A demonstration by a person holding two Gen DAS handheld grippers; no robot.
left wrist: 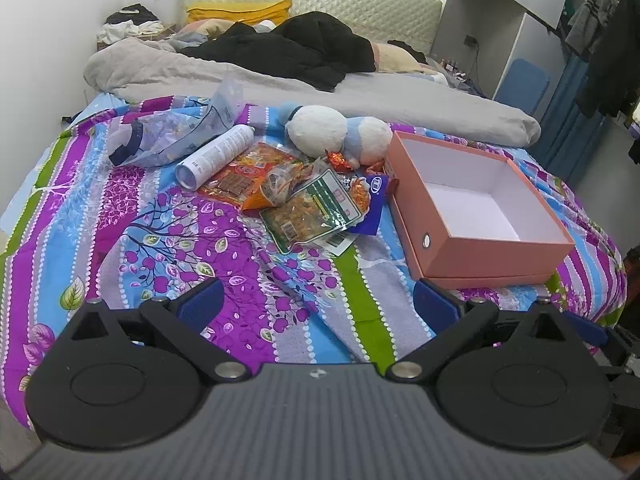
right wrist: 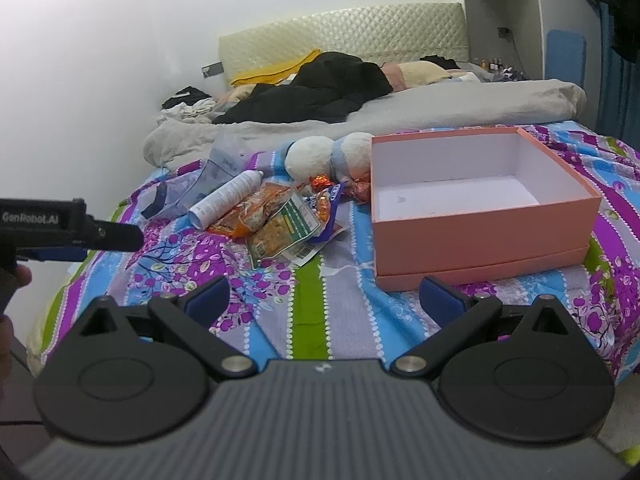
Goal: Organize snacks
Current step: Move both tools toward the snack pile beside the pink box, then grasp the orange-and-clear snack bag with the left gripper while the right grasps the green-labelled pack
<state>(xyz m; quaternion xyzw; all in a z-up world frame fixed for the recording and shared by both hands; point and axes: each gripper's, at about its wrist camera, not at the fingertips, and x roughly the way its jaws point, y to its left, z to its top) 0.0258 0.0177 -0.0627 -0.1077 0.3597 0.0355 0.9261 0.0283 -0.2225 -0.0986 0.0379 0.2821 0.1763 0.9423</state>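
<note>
Starting point of the sort, by my read: nothing picked, both tools hanging back over the near edge of the bed. Left gripper [left wrist: 316, 300] has its jaws spread wide, empty, touching nothing; right gripper [right wrist: 324, 300] is the same, wide and empty. Using the pink box [left wrist: 492, 256] as landmark: it sits open and bare inside, just beyond the right gripper, on the patterned bedspread [left wrist: 192, 240]. Left of the box, close by, lies the snack pile [left wrist: 316, 204]: a green-labelled packet on top, orange packets and a blue one under it, all overlapping. Small foil-wrapped candies [left wrist: 340, 160] sit at the box's far-left corner, some seemingly touching its wall. Further left of the pile, a white spray can [left wrist: 220, 152] lies on its side, partly on an orange packet; a clear plastic bag [left wrist: 172, 136] beyond that. Behind the pile, a plush toy [left wrist: 340, 132].

Next move likely calls for reaching forward to the top green packet, pinching an edge, carrying it right into the box. Packets are slippery and stacked, so lifting one may drag others.
</note>
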